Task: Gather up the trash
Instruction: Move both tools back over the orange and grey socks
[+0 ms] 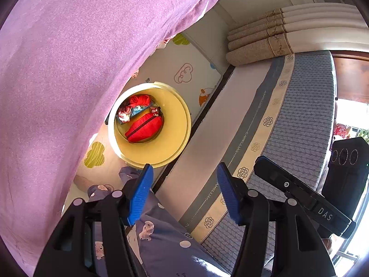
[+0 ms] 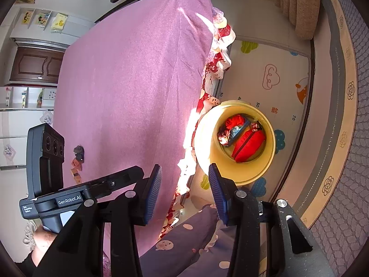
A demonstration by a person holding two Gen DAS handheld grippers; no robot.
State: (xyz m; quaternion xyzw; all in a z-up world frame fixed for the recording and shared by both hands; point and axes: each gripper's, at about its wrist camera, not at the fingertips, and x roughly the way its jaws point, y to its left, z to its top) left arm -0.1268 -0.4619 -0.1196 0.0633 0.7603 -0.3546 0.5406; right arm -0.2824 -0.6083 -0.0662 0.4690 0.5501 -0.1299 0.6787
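A yellow bin (image 1: 180, 136) stands on the floor mat beside the pink-covered table (image 1: 69, 69). It holds red bags (image 1: 144, 127) and crumpled wrappers (image 1: 124, 114). It shows in the right wrist view too (image 2: 207, 152), with the red bags (image 2: 249, 145) inside. My left gripper (image 1: 184, 194) is open and empty, above and short of the bin. My right gripper (image 2: 184, 191) is open and empty, between the table edge and the bin. Small dark and orange scraps (image 2: 78, 157) lie on the pink tablecloth (image 2: 126, 92), left of the right gripper.
A mattress (image 1: 299, 127) with a flower-trimmed edge runs along the right. Rolled mats (image 1: 265, 41) lie at its far end. The person's purple patterned trousers (image 1: 166, 237) are below both grippers. The other handheld device (image 2: 46, 161) is at the left in the right wrist view.
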